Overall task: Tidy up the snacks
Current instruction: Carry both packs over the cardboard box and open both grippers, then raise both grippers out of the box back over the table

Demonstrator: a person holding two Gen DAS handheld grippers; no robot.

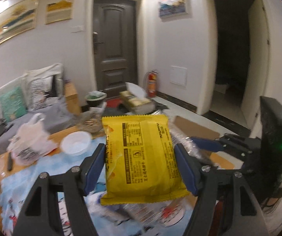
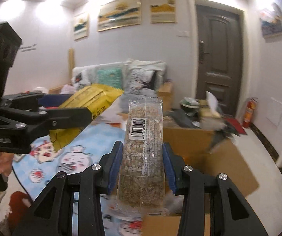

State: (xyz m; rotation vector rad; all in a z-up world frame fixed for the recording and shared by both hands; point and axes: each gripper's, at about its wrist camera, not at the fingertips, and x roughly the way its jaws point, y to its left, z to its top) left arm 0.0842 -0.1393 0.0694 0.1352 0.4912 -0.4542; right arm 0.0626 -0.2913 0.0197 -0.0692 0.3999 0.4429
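Snacks (image 1: 144,157) — clamped between tool (image 1: 139,169) pads

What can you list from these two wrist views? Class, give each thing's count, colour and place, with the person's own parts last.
yellow snack packet: 1, yellow, held above the table.
clear-wrapped snack bar: 1, brownish in clear wrap, held upright over the box.
cardboard box: 1, brown, right of the table.
tablecloth: 1, light blue with cartoon figures, on the table.
white bowl: 1, white, on the table.
plastic bag: 1, white, left of the bowl.
fire extinguisher: 1, red, by the door.
door: 1, dark brown, far wall.
cushions: several, teal and white, on the sofa.
left hand-held gripper: 1, black with blue pads, shut on the yellow packet.
right hand-held gripper: 1, same colours, shut on the bar.
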